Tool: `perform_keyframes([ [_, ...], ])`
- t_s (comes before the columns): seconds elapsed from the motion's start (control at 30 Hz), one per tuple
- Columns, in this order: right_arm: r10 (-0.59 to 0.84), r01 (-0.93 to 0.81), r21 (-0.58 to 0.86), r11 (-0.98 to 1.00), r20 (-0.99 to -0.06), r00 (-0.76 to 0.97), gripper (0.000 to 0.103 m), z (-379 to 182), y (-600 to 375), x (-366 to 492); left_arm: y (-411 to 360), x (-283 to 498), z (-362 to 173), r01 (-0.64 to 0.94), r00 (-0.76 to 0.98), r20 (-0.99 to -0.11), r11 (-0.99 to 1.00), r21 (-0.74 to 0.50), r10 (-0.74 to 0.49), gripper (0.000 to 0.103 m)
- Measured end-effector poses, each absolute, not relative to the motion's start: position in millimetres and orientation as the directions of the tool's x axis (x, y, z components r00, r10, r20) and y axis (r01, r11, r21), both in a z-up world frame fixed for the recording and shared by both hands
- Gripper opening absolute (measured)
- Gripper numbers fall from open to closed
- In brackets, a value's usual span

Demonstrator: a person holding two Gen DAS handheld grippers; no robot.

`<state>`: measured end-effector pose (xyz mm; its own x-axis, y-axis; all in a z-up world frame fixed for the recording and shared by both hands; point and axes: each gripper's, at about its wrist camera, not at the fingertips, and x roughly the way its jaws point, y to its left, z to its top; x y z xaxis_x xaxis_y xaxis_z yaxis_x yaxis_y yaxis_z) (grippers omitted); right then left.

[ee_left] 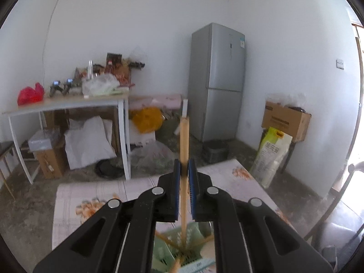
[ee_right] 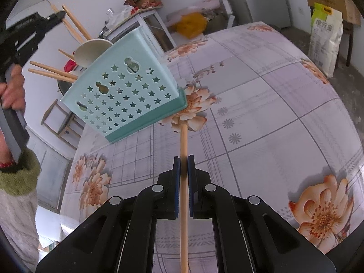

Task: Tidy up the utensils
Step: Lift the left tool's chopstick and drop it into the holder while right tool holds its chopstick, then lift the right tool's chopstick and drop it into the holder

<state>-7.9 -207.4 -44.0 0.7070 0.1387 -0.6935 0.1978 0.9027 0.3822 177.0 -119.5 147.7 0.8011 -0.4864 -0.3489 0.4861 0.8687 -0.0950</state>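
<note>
Left wrist view: the left tool [ee_left: 184,170] loosely straddles an upright chopstick [ee_left: 183,145] above the green holder [ee_left: 166,250], fridge [ee_left: 217,79] behind. Right wrist view: the right tool [ee_right: 183,163] clamps another chopstick [ee_right: 183,141] near the holder [ee_right: 127,91], which contains chopsticks and a white spoon [ee_right: 91,51] on the desk [ee_right: 261,113].

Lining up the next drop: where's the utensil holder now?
In the right wrist view, the teal holder stands upper left on the floral table, just beyond the right gripper.

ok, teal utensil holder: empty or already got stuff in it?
Not empty. The teal holder already has a pale bowl-shaped piece and several wooden chopsticks sticking out of its top.
</note>
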Motion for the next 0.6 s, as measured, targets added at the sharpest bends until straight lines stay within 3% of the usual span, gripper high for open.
perform_keyframes([
  [0.07,0.135,0.197,0.381,0.903,-0.688,0.713,0.005,-41.4,-207.8,-9.2,-114.0,169.9,145.3,0.491,0.796,-0.345,0.864,-0.114,-0.498,0.027],
  [0.23,0.128,0.181,0.386,0.904,-0.650,0.749,0.005,-23.0,-207.4,-19.0,-92.8,143.4,144.0,0.505,0.793,-0.316,0.852,-0.139,-0.521,0.041],
  [0.4,0.130,0.132,0.385,0.913,-0.584,0.801,0.005,12.9,-203.4,-32.5,-55.9,103.7,141.5,0.506,0.806,-0.255,0.846,-0.169,-0.534,0.062],
  [0.6,0.123,0.045,0.350,0.936,-0.441,0.889,0.005,81.3,-194.3,-41.2,-10.9,71.1,117.5,0.471,0.815,-0.244,0.846,-0.248,-0.525,0.074],
])
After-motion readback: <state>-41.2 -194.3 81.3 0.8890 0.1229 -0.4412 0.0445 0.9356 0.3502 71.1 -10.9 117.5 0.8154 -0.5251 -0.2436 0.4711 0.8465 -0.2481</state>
